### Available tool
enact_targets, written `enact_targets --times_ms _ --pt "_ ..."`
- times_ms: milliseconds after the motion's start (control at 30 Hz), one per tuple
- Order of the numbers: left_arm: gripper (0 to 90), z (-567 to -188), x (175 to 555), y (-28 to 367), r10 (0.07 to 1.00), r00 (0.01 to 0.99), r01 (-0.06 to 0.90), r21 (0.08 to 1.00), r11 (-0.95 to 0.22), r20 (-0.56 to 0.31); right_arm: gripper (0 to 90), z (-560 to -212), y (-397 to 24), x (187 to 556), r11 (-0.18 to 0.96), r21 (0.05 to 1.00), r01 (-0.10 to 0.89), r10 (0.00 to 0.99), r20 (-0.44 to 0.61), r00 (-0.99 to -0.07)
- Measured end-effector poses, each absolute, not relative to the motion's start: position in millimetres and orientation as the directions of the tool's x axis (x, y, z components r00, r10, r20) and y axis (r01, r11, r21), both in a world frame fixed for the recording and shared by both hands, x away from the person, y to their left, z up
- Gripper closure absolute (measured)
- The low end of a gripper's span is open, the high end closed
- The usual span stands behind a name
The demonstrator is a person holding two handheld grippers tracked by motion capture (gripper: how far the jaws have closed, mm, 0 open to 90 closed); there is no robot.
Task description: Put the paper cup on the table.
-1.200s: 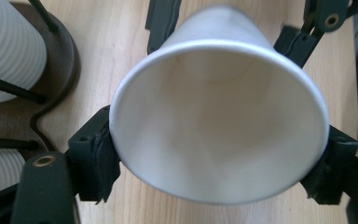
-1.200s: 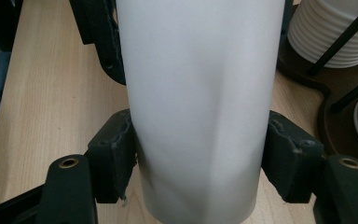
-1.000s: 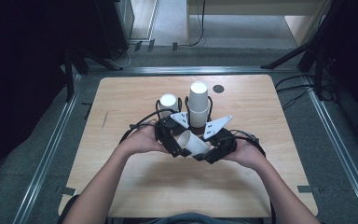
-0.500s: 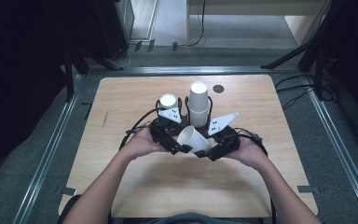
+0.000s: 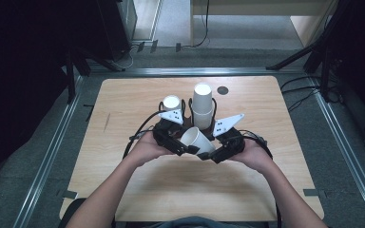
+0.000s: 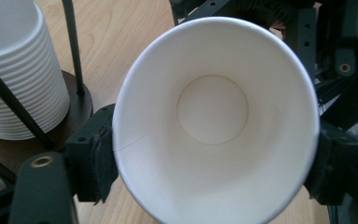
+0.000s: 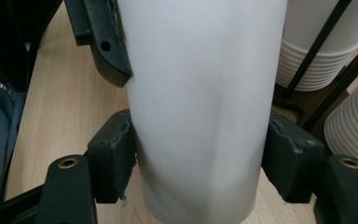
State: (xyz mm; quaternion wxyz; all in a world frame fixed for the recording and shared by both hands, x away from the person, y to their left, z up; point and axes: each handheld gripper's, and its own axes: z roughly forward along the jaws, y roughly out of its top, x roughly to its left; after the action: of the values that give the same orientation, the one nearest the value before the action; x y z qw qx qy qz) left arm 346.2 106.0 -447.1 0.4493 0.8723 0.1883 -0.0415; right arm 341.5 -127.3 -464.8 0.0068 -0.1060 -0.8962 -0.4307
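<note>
White paper cup (image 5: 197,139): held on its side between both grippers, above the wooden surface (image 5: 138,99), just in front of the cup stacks.
Left gripper (image 5: 183,148): jaws have just been closing, now pressed on the cup's rim end.
Right gripper (image 5: 208,154): jaws part open, clamped on the cup's body.
Tall stack (image 5: 202,107): upright in a wire holder.
Short stack (image 5: 171,103): beside it, upright.
</note>
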Motion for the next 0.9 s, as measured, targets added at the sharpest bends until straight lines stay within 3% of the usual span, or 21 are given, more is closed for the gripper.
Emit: enact_targets --times_ms 267,400,900 --pt "24.6 -444 347 107 0.276 0.928 0.365 0.75 -0.551 -0.249 31.7 -466 -128 341 0.61 0.766 0.202 0.176 0.118 -0.977" --pt "24.7 -440 347 109 0.277 0.931 0.358 0.747 -0.559 -0.239 24.7 -467 -126 341 0.611 0.761 0.221 0.182 0.136 -0.974" --pt "24.6 -419 354 108 0.198 0.972 0.23 0.679 -0.697 -0.125 21.5 -470 -124 342 0.622 0.747 0.235 0.203 0.137 -0.97"
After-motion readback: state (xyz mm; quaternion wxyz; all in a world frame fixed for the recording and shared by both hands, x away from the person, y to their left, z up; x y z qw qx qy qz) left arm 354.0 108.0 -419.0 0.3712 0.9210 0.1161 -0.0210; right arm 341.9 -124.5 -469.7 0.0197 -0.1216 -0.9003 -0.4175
